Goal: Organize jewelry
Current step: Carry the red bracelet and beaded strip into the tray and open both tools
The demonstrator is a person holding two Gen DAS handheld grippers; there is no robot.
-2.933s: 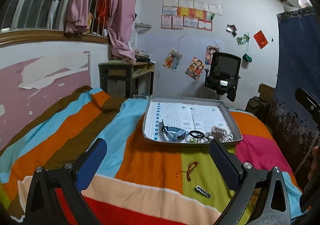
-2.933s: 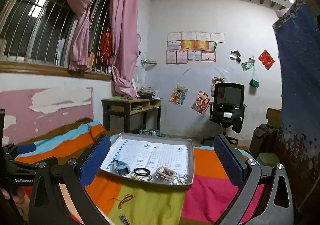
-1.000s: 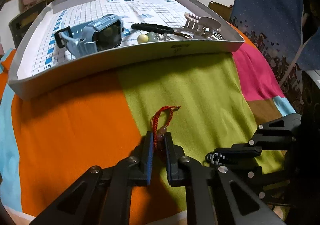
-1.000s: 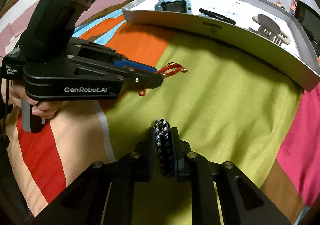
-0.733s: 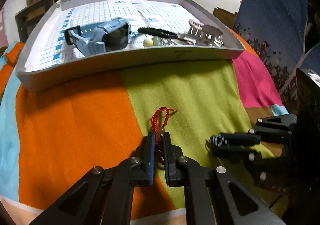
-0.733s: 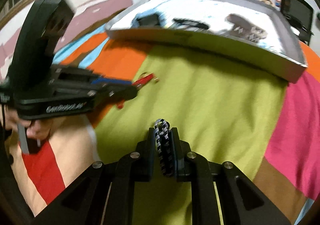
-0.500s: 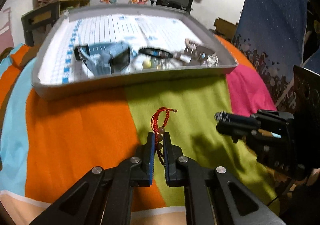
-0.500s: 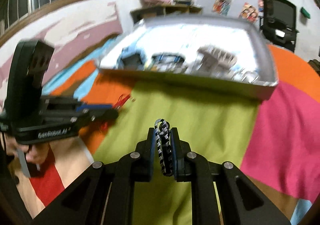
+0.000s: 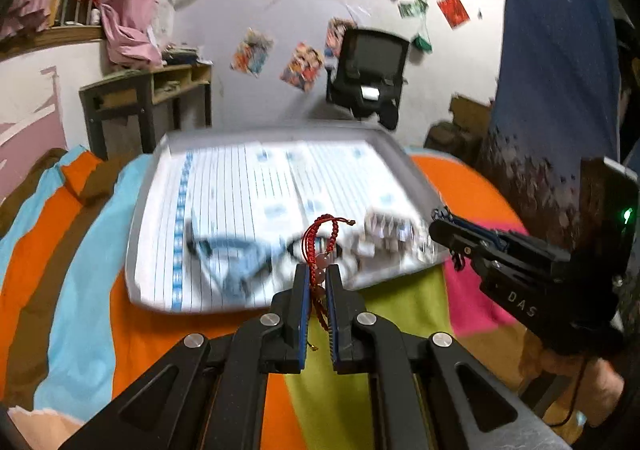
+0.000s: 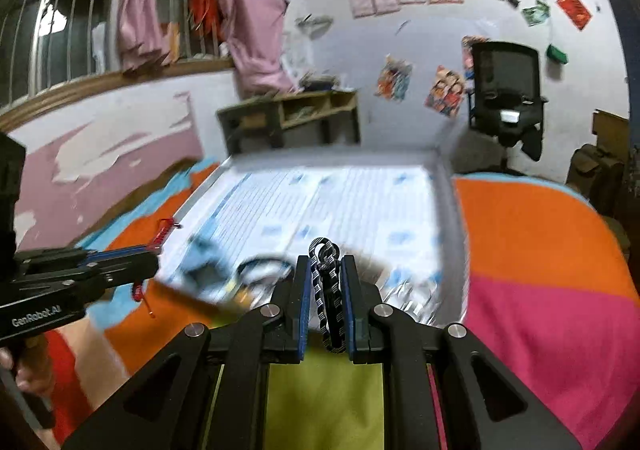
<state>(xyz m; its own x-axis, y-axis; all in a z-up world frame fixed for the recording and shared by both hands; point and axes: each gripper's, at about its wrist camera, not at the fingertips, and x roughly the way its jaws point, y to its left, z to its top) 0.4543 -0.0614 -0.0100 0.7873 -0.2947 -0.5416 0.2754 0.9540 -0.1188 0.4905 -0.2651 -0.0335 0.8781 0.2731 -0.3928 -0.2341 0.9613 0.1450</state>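
Left wrist view: your left gripper (image 9: 317,282) is clamped on a red cord bracelet (image 9: 323,246), its beads pinched between the blue pads and the loop standing up past the tips, lifted clear of the blanket (image 9: 80,250). Just right of it and at about the same reach, your right gripper (image 9: 444,224) comes in from the right edge, a dark patterned piece at its tip. Beyond both lies the grey tray (image 9: 136,218), lined with gridded paper; its near edge holds a blue watch (image 9: 236,258), a black ring and a pale claw clip (image 9: 384,228), all smeared by motion blur. Far behind stand a desk (image 9: 148,98) on the left and a black chair (image 9: 368,70) against the white wall.

Right wrist view: your right gripper (image 10: 327,290) is closed on a black-and-white hair clip (image 10: 328,290) held upright between the pads, above the green stripe and just short of the tray (image 10: 456,234). To the left, your left gripper (image 10: 158,250) reaches toward the tray's left side with the bracelet (image 10: 163,231) hanging from it. Your hand (image 10: 28,370) shows at the lower left edge on its handle.
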